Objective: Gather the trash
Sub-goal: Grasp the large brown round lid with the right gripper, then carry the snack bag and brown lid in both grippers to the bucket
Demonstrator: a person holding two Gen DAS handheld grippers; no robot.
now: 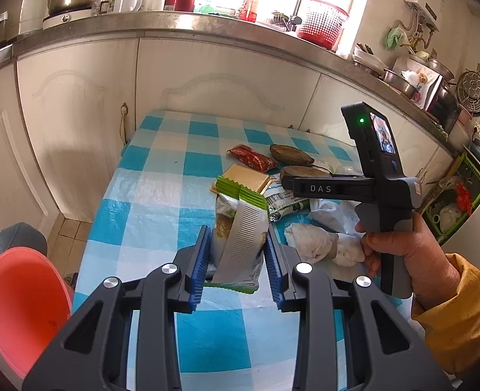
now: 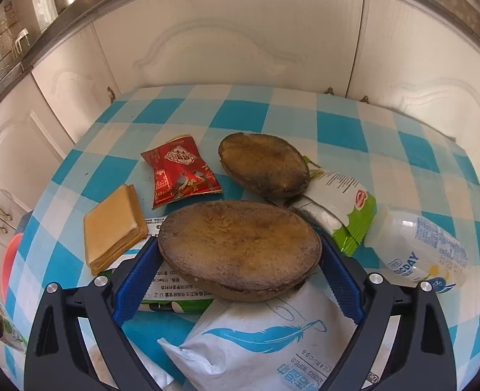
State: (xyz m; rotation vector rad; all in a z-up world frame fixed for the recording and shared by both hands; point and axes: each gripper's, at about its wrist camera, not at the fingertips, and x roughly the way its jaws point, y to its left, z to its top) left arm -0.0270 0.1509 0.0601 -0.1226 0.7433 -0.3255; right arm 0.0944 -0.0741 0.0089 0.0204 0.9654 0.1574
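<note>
Left tongs clamp a green-and-white wrapper above the bench; right tongs stand apart around a brown husk half. Most litter remains: red packet, second husk, wipes pack, bottle.

Left gripper clamped, right gripper spread
</note>
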